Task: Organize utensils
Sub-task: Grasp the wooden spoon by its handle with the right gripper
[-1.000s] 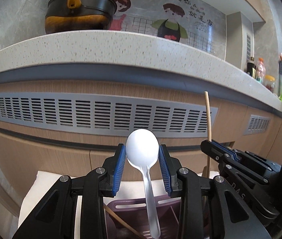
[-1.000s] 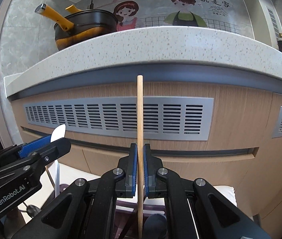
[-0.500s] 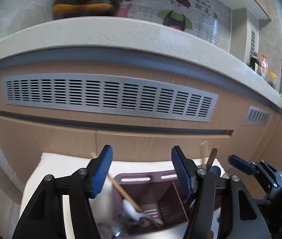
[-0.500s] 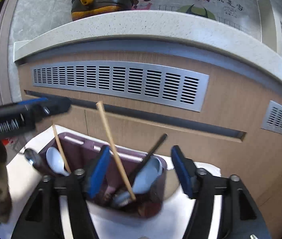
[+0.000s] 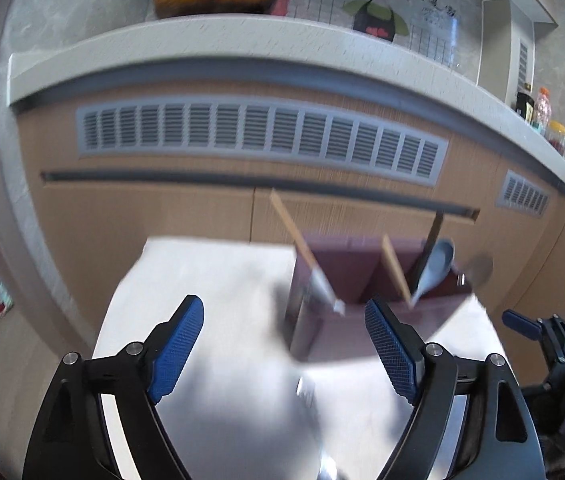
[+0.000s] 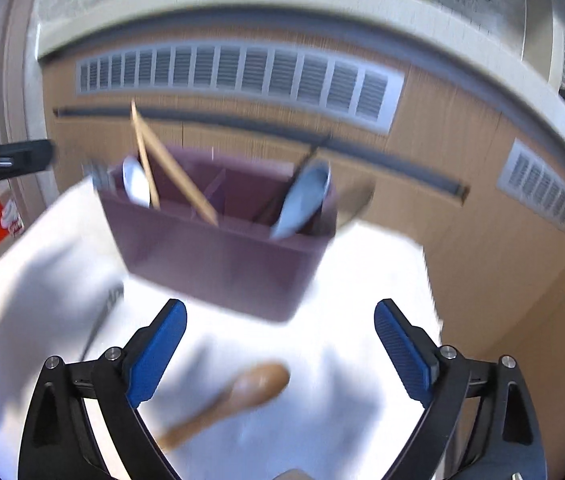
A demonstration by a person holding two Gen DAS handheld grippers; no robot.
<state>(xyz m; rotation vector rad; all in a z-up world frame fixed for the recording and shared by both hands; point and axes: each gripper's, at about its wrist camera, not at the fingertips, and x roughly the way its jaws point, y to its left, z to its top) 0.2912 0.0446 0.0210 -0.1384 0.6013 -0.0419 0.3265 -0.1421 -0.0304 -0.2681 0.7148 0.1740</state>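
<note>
My left gripper [image 5: 284, 344] and right gripper [image 6: 280, 350] both spread wide, nothing held, purple caddy [image 6: 218, 256] holding chopsticks [image 6: 180, 178] and spoons, wooden spoon [image 6: 238, 396] lying on the white bench [image 6: 366, 308]

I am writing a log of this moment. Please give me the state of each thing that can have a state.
left gripper: open, empty
right gripper: open, empty
purple caddy: upright on the white cloth, holds utensils
wooden spoon: lying flat on the white cloth, outside the caddy
chopsticks: leaning in the caddy
</note>
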